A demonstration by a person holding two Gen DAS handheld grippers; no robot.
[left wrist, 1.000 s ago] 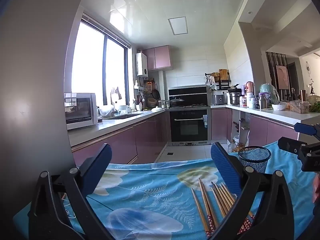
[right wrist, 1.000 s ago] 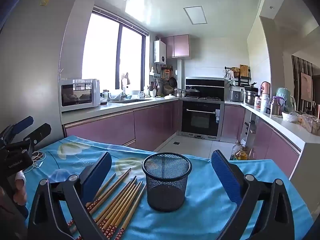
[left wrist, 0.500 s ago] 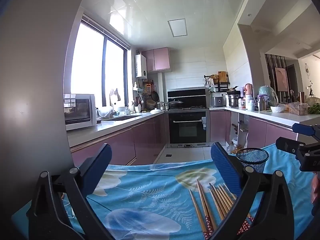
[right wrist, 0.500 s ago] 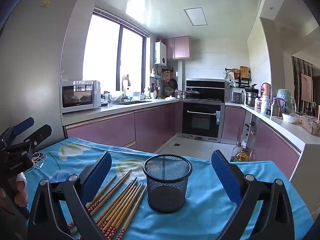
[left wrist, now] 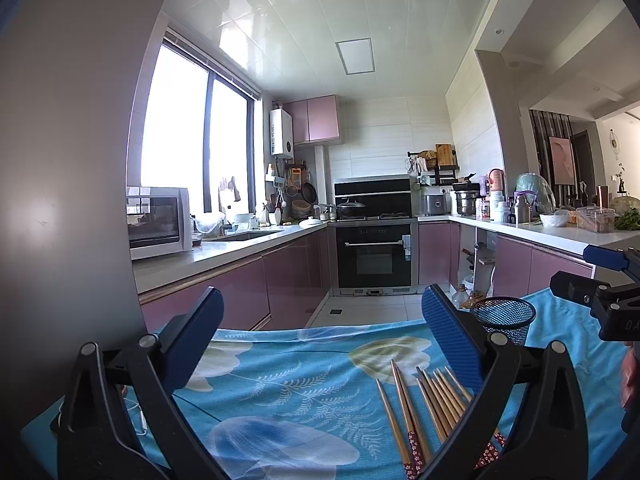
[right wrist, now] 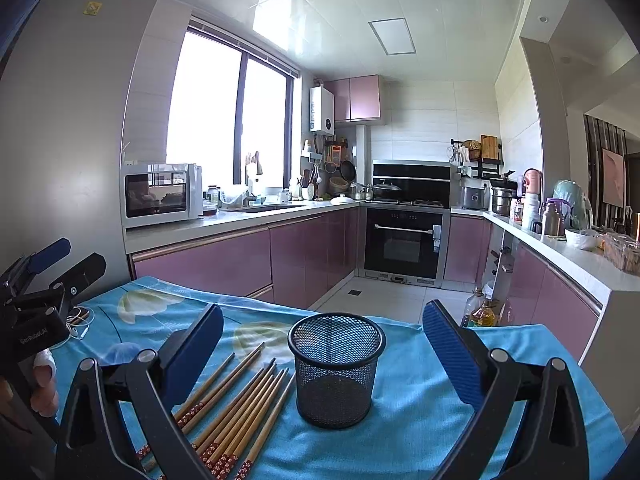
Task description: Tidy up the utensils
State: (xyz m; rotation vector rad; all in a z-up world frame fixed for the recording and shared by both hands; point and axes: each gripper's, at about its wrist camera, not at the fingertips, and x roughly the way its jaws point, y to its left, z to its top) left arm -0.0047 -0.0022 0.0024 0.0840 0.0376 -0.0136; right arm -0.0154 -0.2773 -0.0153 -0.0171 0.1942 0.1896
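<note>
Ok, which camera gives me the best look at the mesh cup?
The right wrist view: the mesh cup stands whole and central between the open fingers, beside the chopsticks. The left wrist view shows only its rim and upper wall, behind a finger.

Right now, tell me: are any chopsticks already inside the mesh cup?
No. In the right wrist view the mesh cup stands empty, and the chopsticks all lie flat on the blue cloth beside it.

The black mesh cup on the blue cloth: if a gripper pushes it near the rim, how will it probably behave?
The mesh cup looks empty and thin-walled, so probably light and apt to tip. It stands upright on soft cloth, which may bunch rather than let it slide. The wire mesh may flex slightly under a squeeze.
</note>
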